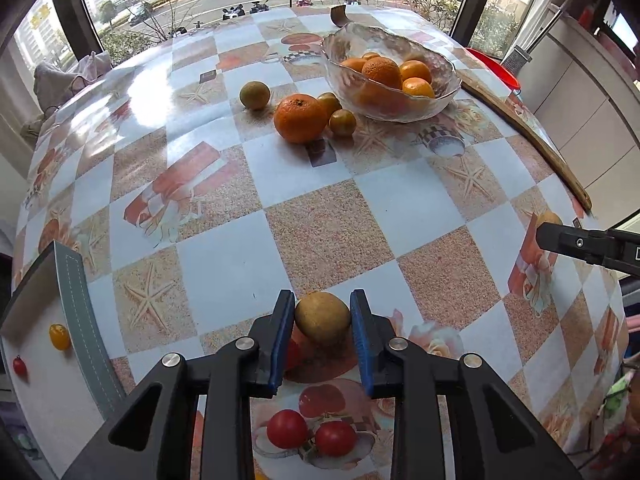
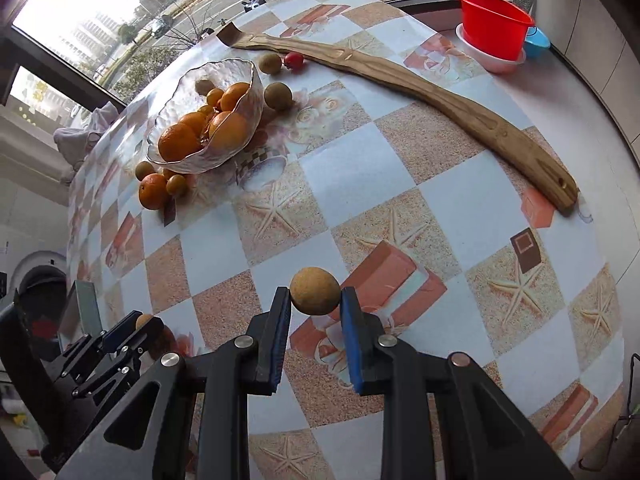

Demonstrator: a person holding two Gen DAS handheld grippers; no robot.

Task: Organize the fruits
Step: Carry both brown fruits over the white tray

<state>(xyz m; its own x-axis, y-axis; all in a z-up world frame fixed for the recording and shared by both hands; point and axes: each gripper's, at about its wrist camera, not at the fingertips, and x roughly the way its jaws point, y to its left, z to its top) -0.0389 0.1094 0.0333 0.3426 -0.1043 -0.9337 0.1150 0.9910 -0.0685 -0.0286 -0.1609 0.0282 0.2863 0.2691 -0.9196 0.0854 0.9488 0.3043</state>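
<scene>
The left gripper (image 1: 323,320) clamps a brownish-green fruit (image 1: 323,318) between its blue pads, jaws narrow, just over the tablecloth (image 1: 224,264). The fruit is nearly round, its slightly longer axis spanning the pads. The right gripper (image 2: 315,300) pinches a round tan fruit (image 2: 315,291), no clear long axis. The glass bowl (image 2: 240,136) of oranges (image 2: 178,142) stands well apart.

Black hand-held gripper (image 1: 323,320); blue pads (image 1: 362,332)
</scene>
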